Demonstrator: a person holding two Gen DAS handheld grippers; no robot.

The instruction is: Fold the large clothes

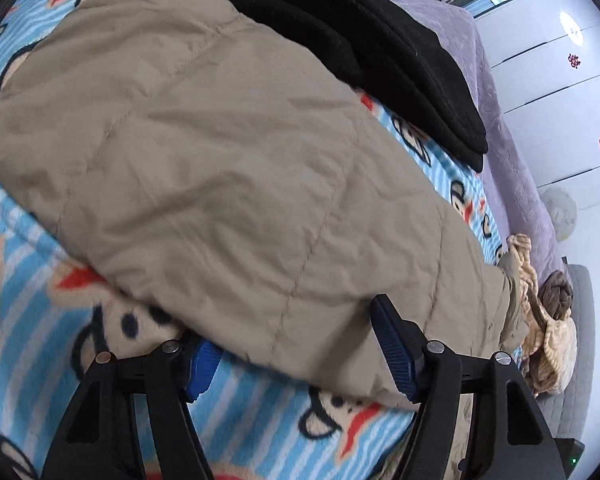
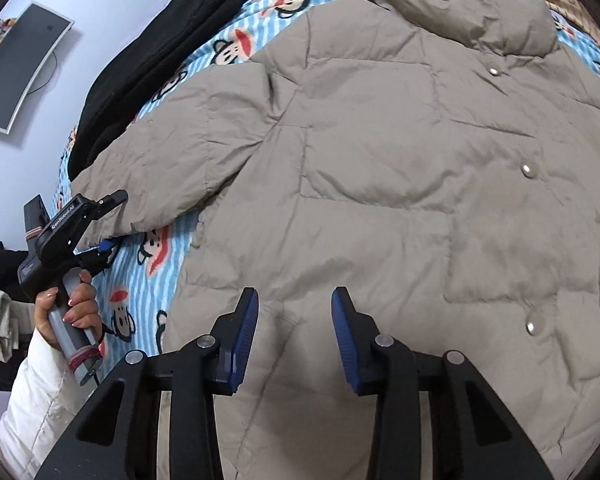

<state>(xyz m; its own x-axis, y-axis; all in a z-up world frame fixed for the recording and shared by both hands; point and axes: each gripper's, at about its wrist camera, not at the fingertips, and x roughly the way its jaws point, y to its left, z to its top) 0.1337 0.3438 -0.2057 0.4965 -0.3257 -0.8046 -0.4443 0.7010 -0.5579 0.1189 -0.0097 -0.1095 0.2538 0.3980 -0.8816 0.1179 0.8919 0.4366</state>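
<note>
While spread flat on bed (image 2: 168, 268), coat (image 2: 380, 200) unfolded; left claw (image 1: 296, 344) gaping round sleeve (image 1: 204, 168), right claw (image 2: 295, 332) released, all folds remaining.

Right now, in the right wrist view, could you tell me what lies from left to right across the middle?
Wall monitor → left claw → black garment → beige puffer jacket → its snap buttons.
</note>
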